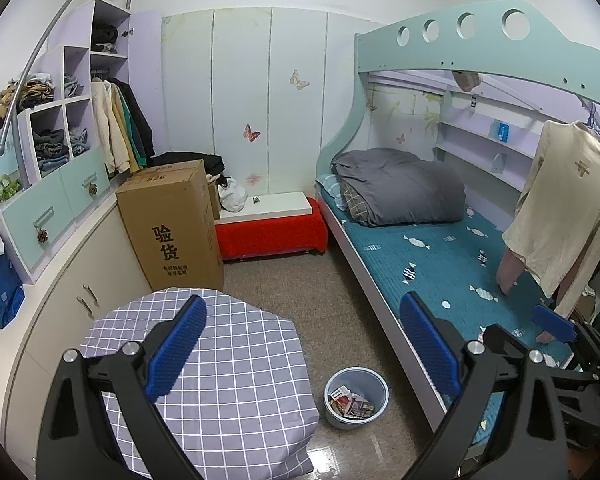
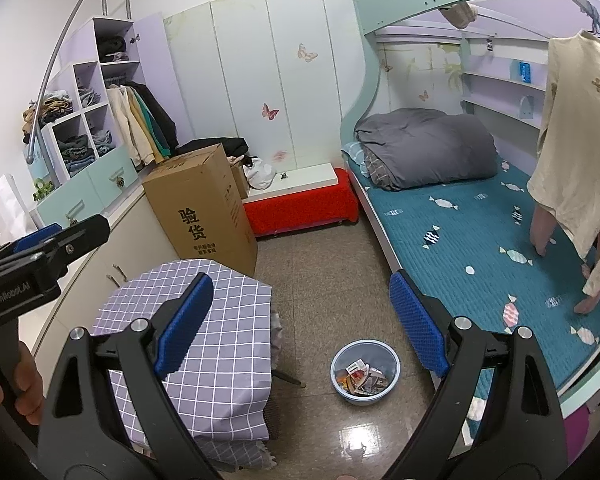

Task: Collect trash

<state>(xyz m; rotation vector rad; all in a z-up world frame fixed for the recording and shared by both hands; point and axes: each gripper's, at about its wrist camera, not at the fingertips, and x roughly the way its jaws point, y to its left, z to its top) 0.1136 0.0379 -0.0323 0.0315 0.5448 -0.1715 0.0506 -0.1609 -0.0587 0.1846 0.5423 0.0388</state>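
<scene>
Left wrist view shows a small bedroom with a speckled floor (image 1: 300, 292); a table (image 1: 220, 380) under a grey checked cloth stands near a cardboard box (image 1: 172, 224); a bed (image 1: 432, 264) with a teal sheet runs along the right; a blue bin (image 1: 356, 396) holding paper trash (image 1: 350, 398) sits on the floor between table and bed; the left gripper (image 1: 304, 352) is wide open and holds nothing; the right gripper (image 2: 300, 324) is likewise spread wide and empty, above the bin.

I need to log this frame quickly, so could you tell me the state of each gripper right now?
Left gripper: open, holding nothing.
Right gripper: open, holding nothing.
</scene>
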